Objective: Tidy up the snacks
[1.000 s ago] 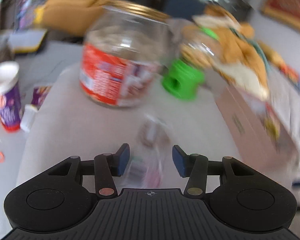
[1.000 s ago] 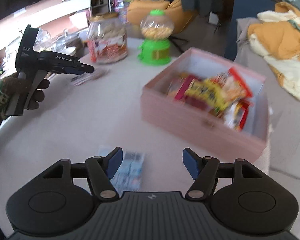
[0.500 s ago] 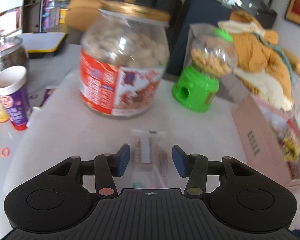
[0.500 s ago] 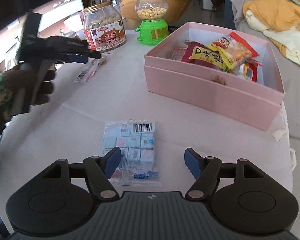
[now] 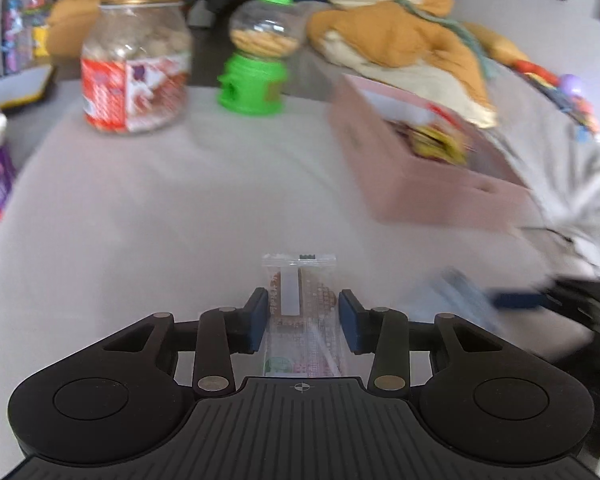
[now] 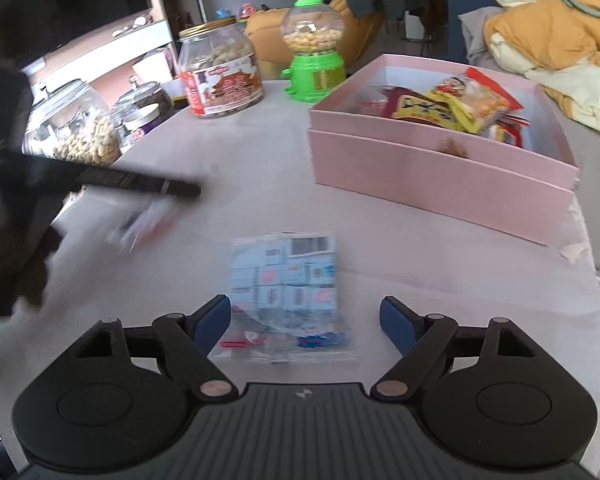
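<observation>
My left gripper (image 5: 303,322) is shut on a clear snack packet (image 5: 300,312) with a brown biscuit inside and holds it above the white table (image 5: 140,216). In the right wrist view the left gripper (image 6: 100,180) is a blur at the left with the packet (image 6: 148,220) hanging below it. My right gripper (image 6: 306,322) is open over a clear bag of small blue and white candies (image 6: 286,280) lying flat on the table. The pink box (image 6: 440,168) with several snack packs stands at the right; it also shows in the left wrist view (image 5: 420,168).
A large jar of nuts with a red label (image 6: 220,76) and a green candy dispenser (image 6: 314,52) stand at the table's far edge. Glass jars (image 6: 76,124) stand left of the table. An orange and cream blanket (image 6: 560,36) lies beyond the box.
My left gripper has lifted the biscuit packet and swung right, away from the jar toward the pink box. My right gripper has moved closer over the candy bag.
</observation>
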Action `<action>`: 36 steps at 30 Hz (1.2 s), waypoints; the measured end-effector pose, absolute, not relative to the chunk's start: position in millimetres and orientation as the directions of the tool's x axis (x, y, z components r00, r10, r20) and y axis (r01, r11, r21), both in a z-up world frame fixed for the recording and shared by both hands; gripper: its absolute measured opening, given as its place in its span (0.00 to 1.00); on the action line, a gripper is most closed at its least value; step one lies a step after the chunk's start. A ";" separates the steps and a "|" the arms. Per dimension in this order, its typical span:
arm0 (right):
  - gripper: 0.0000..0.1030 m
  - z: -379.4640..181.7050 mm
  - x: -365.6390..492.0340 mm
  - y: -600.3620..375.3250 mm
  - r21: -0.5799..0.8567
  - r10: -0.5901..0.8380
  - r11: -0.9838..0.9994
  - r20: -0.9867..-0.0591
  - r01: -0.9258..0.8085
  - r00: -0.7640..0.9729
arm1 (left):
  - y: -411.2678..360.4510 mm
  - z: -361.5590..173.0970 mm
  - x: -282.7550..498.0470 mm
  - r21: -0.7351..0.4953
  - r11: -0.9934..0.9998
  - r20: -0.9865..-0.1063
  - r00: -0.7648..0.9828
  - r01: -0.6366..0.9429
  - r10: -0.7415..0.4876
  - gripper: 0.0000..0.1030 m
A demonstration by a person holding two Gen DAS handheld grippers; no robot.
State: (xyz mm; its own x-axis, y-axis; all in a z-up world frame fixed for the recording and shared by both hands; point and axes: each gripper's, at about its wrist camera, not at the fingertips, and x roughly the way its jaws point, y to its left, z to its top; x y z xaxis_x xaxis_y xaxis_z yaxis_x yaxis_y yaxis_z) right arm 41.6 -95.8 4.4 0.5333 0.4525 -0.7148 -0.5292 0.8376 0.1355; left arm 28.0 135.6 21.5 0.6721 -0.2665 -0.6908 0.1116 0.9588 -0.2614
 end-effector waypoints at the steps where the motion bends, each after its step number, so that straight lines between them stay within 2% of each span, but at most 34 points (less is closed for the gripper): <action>1: 0.80 4.3 41.4 -91.3 0.128 0.451 0.835 -0.716 -0.536 0.533 | 131.2 20.7 20.0 -0.267 0.958 -0.693 0.669 0.110 -0.269 0.43; 5: 0.83 -2.2 41.3 -66.4 0.007 0.376 0.838 -0.732 -0.545 0.568 | 119.6 17.8 5.6 -0.217 0.971 -0.700 0.676 0.105 -0.230 0.43; 7: 0.82 -2.7 44.0 -60.2 -0.008 0.361 0.845 -0.729 -0.535 0.582 | 120.9 18.8 4.6 -0.225 0.969 -0.701 0.675 0.097 -0.231 0.43; 9: 0.60 1.7 46.5 -60.8 0.012 0.366 0.850 -0.733 -0.527 0.573 | 121.2 18.8 4.9 -0.229 0.969 -0.703 0.672 0.096 -0.232 0.43; 10: 0.57 5.1 45.9 -62.2 0.011 0.367 0.846 -0.737 -0.533 0.568 | 121.2 18.4 4.1 -0.226 0.969 -0.703 0.673 0.097 -0.231 0.43; 16: 0.57 24.4 35.9 -92.6 -0.003 0.350 0.859 -0.727 -0.512 0.591 | 116.3 18.1 3.8 -0.204 0.972 -0.703 0.675 0.113 -0.226 0.44; 20: 0.57 28.6 29.5 -119.6 -0.046 0.281 0.894 -0.718 -0.446 0.637 | 111.9 17.9 1.1 -0.168 0.977 -0.702 0.680 0.132 -0.213 0.44; 23: 0.57 30.5 26.8 -137.7 -0.039 0.263 0.911 -0.713 -0.412 0.650 | 104.0 18.6 -4.3 -0.133 0.981 -0.696 0.691 0.143 -0.195 0.41; 25: 0.57 31.7 24.4 -148.6 -0.021 0.265 0.919 -0.707 -0.394 0.656 | 98.0 21.2 -8.9 -0.145 0.973 -0.682 0.694 0.178 -0.229 0.40; 28: 0.57 32.7 18.6 -159.3 -0.017 0.264 0.925 -0.690 -0.379 0.674 | 87.0 43.8 -10.7 -0.167 0.960 -0.622 0.731 0.226 -0.280 0.40; 34: 0.57 28.2 15.3 -172.3 0.020 0.288 0.927 -0.678 -0.374 0.677 | 64.1 136.6 25.3 -0.215 0.929 -0.344 0.867 0.300 -0.360 0.40; 36: 0.57 25.6 14.7 -173.4 0.036 0.295 0.928 -0.678 -0.371 0.673 | 56.3 153.0 55.1 -0.271 0.914 -0.256 0.893 0.302 -0.371 0.45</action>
State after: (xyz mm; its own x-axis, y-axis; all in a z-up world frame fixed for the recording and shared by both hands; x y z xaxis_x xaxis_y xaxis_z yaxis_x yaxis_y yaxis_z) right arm 14.7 -173.4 25.6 0.6729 0.2953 -0.6782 -0.3709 0.9280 0.0360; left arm 55.1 56.3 153.0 0.8926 -0.3709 -0.2564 0.3019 0.9140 -0.2712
